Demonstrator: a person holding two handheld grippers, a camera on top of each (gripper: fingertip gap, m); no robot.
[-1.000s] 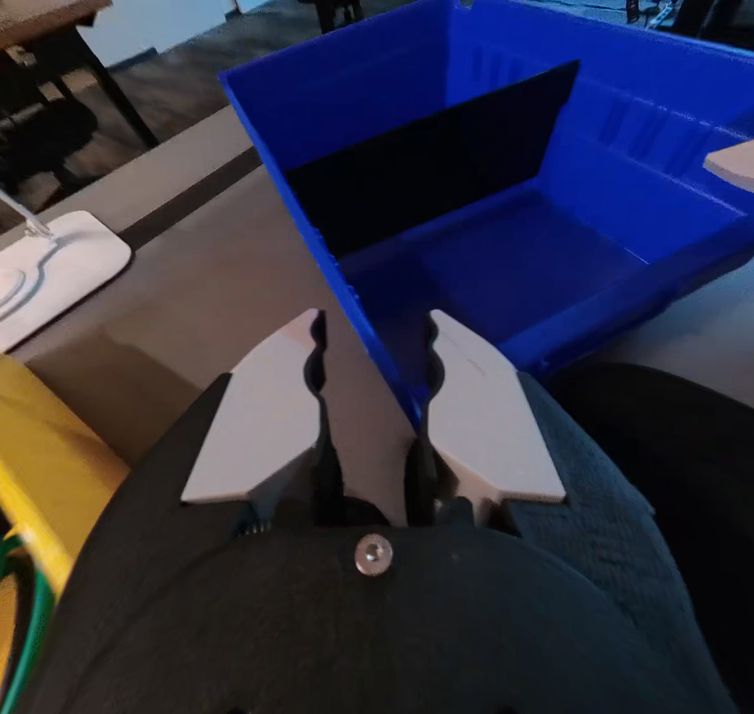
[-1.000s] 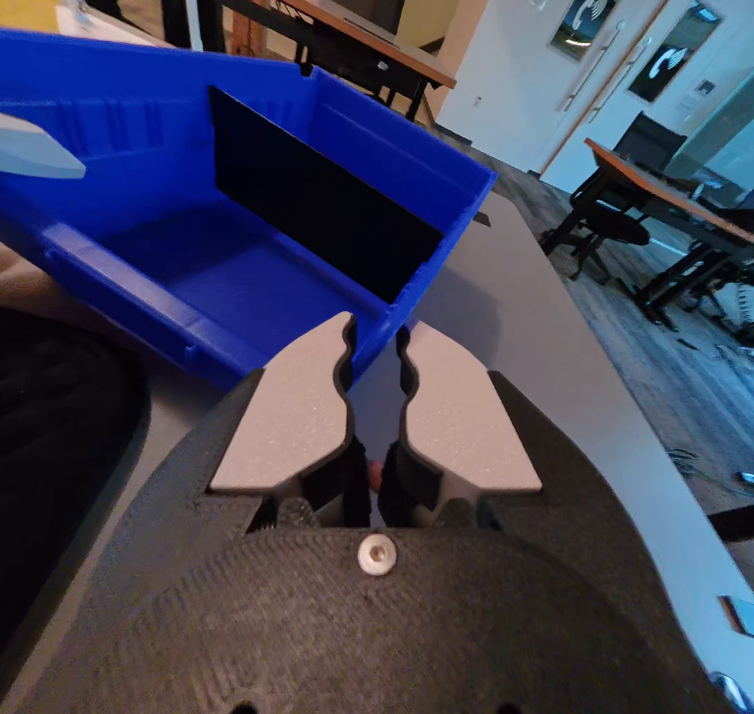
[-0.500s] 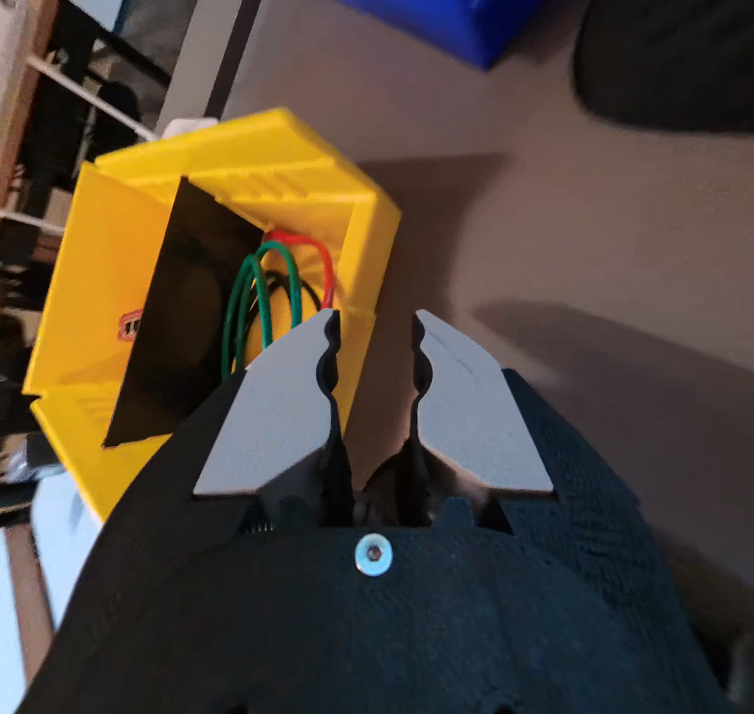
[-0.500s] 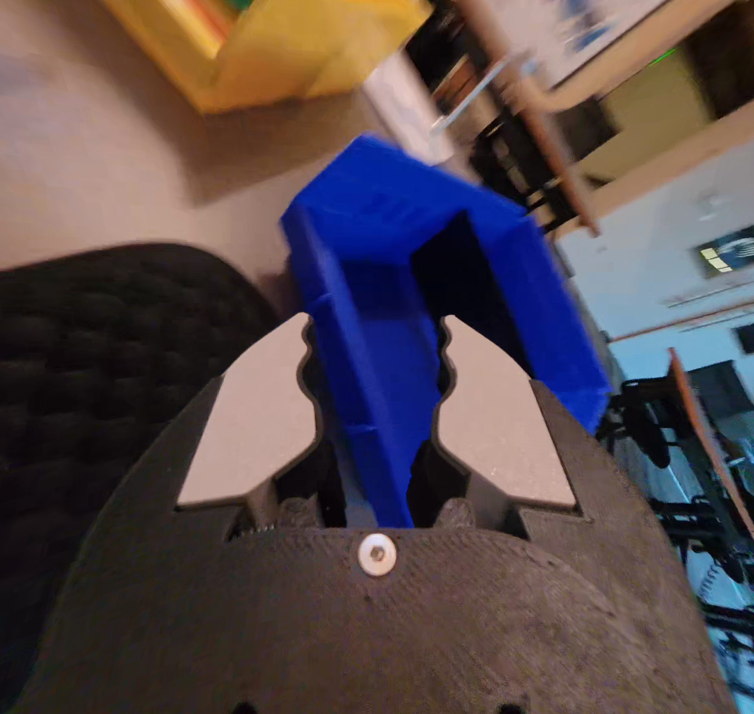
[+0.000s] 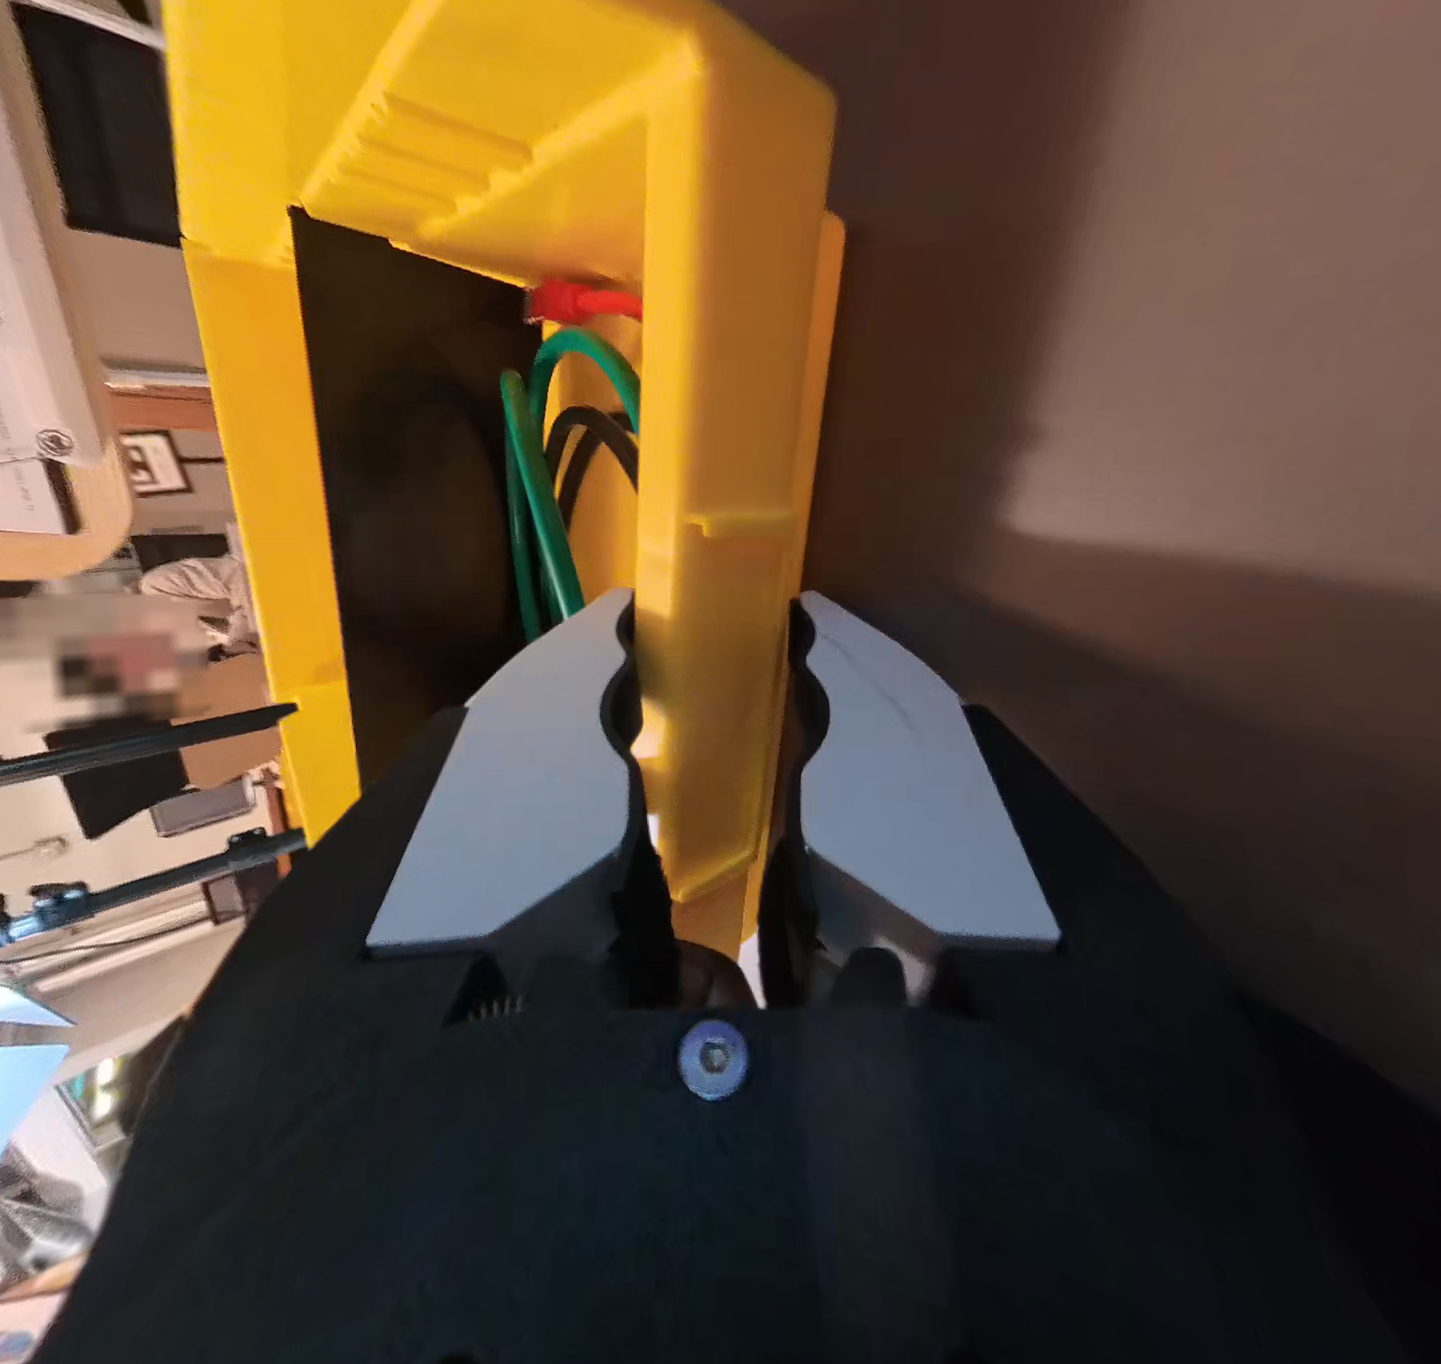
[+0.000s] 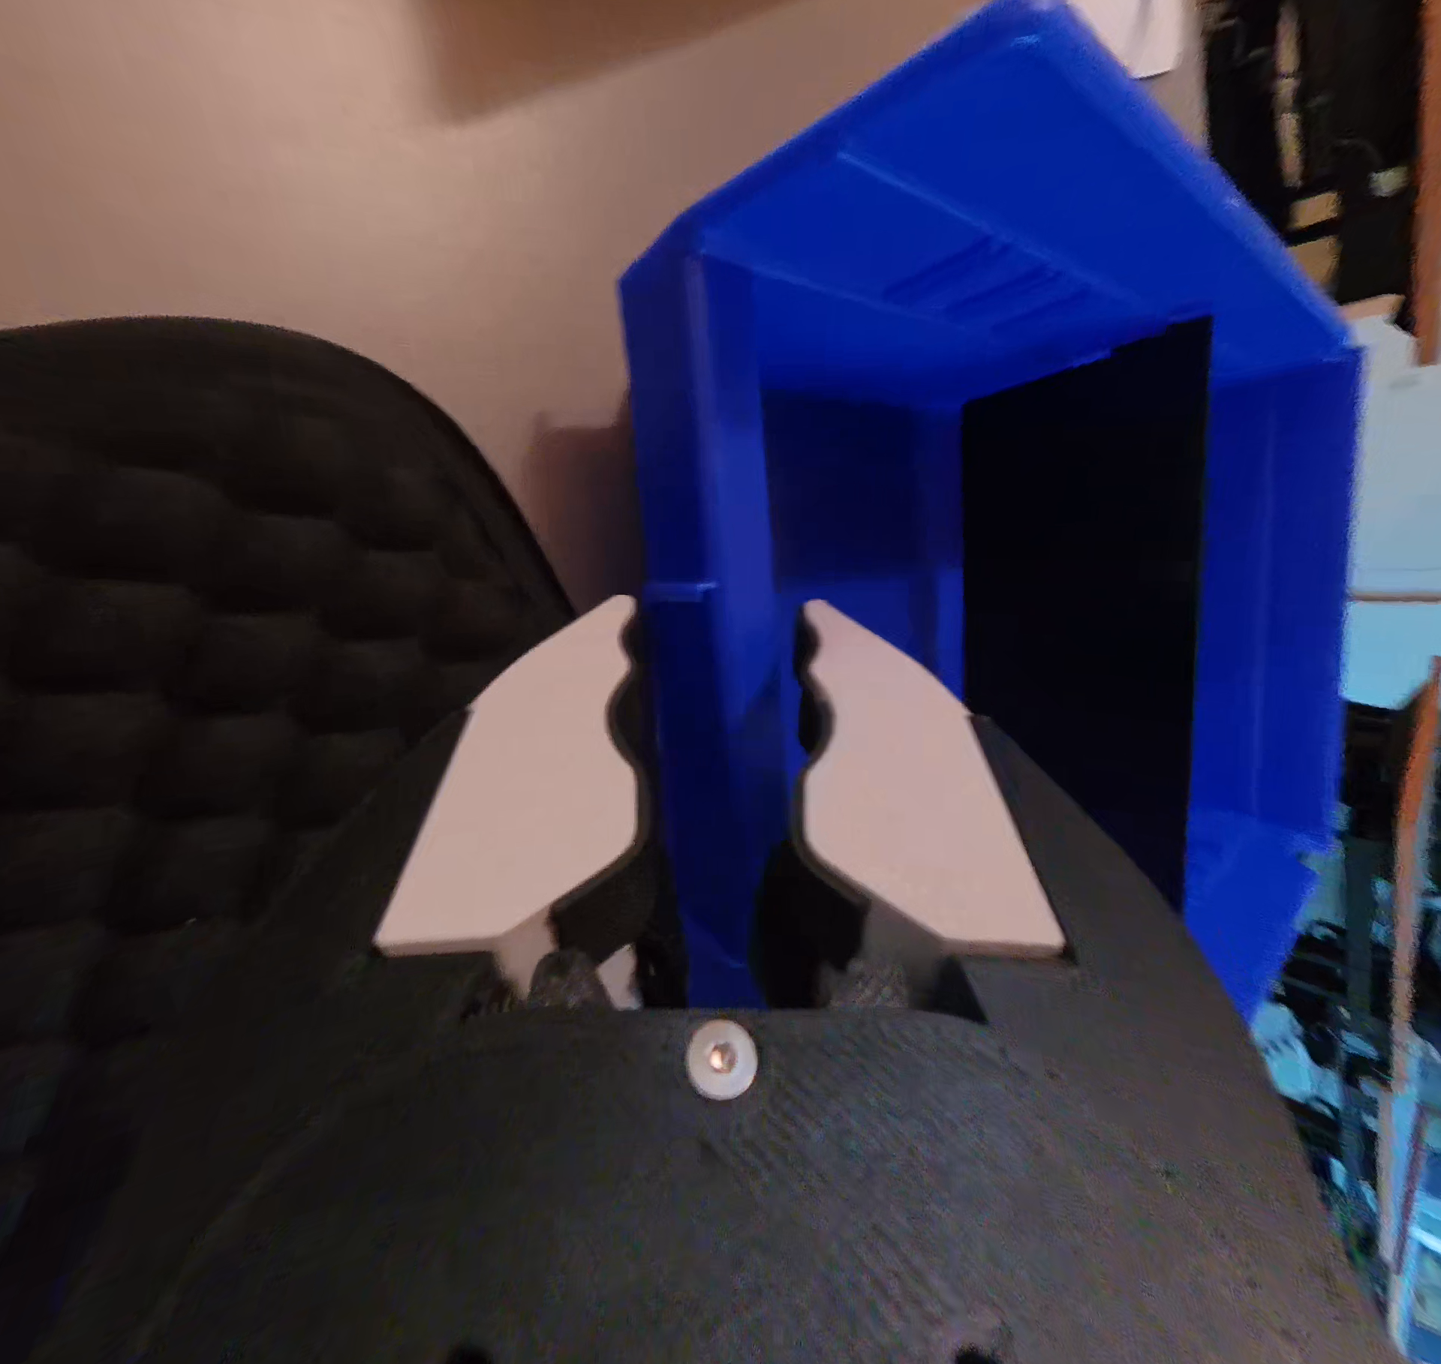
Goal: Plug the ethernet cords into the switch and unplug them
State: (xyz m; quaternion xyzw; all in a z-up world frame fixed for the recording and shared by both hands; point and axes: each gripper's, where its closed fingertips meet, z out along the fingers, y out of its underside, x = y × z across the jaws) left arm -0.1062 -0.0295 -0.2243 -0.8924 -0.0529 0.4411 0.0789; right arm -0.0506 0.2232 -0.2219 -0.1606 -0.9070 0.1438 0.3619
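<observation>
1. My left tongs (image 5: 709, 625) gape around the yellow bin (image 5: 702, 391) wall; cords (image 5: 546, 485) lie inside it
2. My right tongs (image 6: 713, 625) gape astride the blue bin (image 6: 1014, 196) wall

**Left wrist view.** White board (image 5: 39, 391), at the left edge beside the yellow bin (image 5: 741, 313): lines of small print and a round emblem, too blurred to read. Below it, a small dark-framed sign (image 5: 160, 465): a mark only, not legible.

**Right wrist view.** White sheet (image 6: 1146, 9), top right above the blue bin (image 6: 1014, 157): smeared by motion, and nothing on it can be read.
</observation>
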